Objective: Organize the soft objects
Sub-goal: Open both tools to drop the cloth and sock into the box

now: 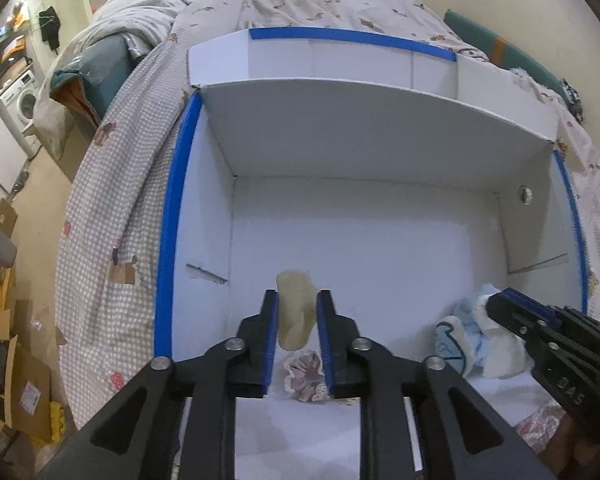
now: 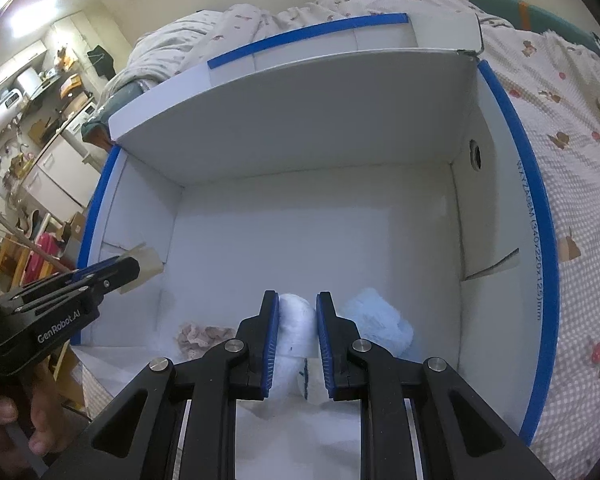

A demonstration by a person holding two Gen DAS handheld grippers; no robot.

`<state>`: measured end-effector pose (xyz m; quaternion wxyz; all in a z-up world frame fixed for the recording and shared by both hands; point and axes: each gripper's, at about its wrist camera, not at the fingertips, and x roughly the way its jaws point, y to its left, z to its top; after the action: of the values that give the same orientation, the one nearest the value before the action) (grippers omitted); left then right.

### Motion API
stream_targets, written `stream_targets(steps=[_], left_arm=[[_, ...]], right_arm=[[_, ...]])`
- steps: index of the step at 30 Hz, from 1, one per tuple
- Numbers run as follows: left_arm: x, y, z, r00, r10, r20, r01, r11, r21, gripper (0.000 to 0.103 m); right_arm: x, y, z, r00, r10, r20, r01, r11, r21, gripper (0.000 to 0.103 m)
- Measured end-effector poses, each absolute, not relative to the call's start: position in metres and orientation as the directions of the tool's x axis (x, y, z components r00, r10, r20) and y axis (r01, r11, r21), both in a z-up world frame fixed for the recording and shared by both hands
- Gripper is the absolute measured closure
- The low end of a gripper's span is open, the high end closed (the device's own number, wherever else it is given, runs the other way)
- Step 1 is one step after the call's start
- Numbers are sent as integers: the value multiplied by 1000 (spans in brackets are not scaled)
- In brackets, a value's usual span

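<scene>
A white box with blue-taped rims (image 1: 176, 208) (image 2: 536, 208) lies open on the bed. My left gripper (image 1: 297, 312) is shut on a cream soft piece (image 1: 296, 312) and holds it inside the box above a pink frilly scrunchie (image 1: 306, 376). My right gripper (image 2: 297, 312) is shut on a white fluffy item (image 2: 296, 320) at the box's near right, next to a light blue fluffy item (image 2: 376, 320). The scrunchie also shows in the right wrist view (image 2: 200, 338). The right gripper shows in the left wrist view (image 1: 496, 304) against the blue-white items (image 1: 472, 336). The left gripper shows in the right wrist view (image 2: 132, 268).
The box lid (image 1: 340, 56) stands up at the far side. A checked bedsheet with bear prints (image 1: 112, 208) surrounds the box. A rumpled duvet (image 1: 300, 4) lies behind. Cardboard and clutter (image 1: 12, 360) sit on the floor at left.
</scene>
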<state>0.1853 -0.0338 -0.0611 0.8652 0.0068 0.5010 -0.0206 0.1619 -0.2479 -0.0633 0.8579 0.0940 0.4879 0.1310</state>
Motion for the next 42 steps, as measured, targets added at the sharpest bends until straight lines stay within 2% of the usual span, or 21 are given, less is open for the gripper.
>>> stream_targets(steps=[2, 3, 4, 6, 24, 26, 27, 28, 35, 42], left_arm=[[184, -38, -59, 503, -27, -864, 65, 998, 7, 80], [184, -39, -59, 506, -20, -863, 69, 997, 18, 71], [183, -40, -58, 507, -13, -862, 68, 997, 25, 56], [181, -39, -56, 515, -15, -857, 57, 998, 17, 42], [182, -34, -54, 514, -7, -858, 26, 1000, 7, 41], [182, -34, -54, 513, -8, -858, 27, 1000, 6, 41], [182, -34, -55, 512, -8, -859, 27, 1000, 7, 41], [182, -34, -55, 512, -7, -859, 27, 1000, 7, 41], [181, -35, -57, 509, 1, -861, 28, 999, 18, 41], [180, -36, -57, 513, 3, -859, 30, 999, 22, 41]], right_arm=[[162, -248, -63, 490, 316, -812, -128, 948, 292, 82], [163, -247, -63, 490, 317, -812, -128, 948, 293, 82], [164, -246, -63, 488, 317, -813, -128, 948, 292, 82], [164, -246, -63, 489, 314, -814, -128, 949, 289, 82], [164, -248, -67, 475, 360, -803, -136, 932, 337, 80], [166, -252, -68, 468, 377, -799, -117, 923, 367, 67], [167, -255, -70, 462, 384, -800, -102, 919, 382, 43], [167, -257, -71, 460, 389, -798, -86, 914, 396, 24], [167, -269, -67, 493, 403, -771, -38, 895, 443, 24], [167, -265, -66, 489, 393, -778, -47, 903, 427, 24]])
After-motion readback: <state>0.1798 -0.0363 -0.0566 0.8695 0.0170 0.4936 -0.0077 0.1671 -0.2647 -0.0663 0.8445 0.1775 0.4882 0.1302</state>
